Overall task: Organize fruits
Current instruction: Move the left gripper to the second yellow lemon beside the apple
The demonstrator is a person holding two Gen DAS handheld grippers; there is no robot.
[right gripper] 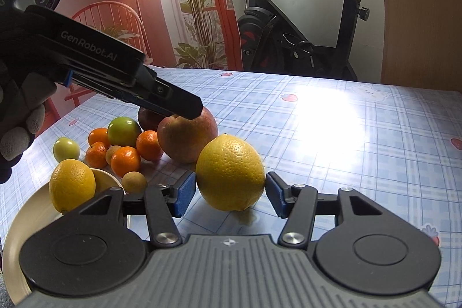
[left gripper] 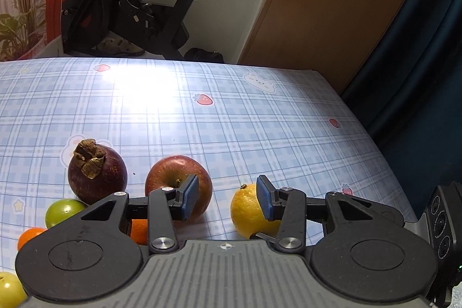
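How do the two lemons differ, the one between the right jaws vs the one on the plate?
The lemon between the right gripper's jaws sits on the tablecloth; the plate lemon rests on the cream plate. The first is flanked by both blue pads and looks larger, though it is nearer the camera; the second is partly hidden behind the gripper. Both are yellow, dimpled and untouched.

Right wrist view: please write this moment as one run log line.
right claw: open around lemon, pads apart | left claw: over apple | plate: one lemon on it
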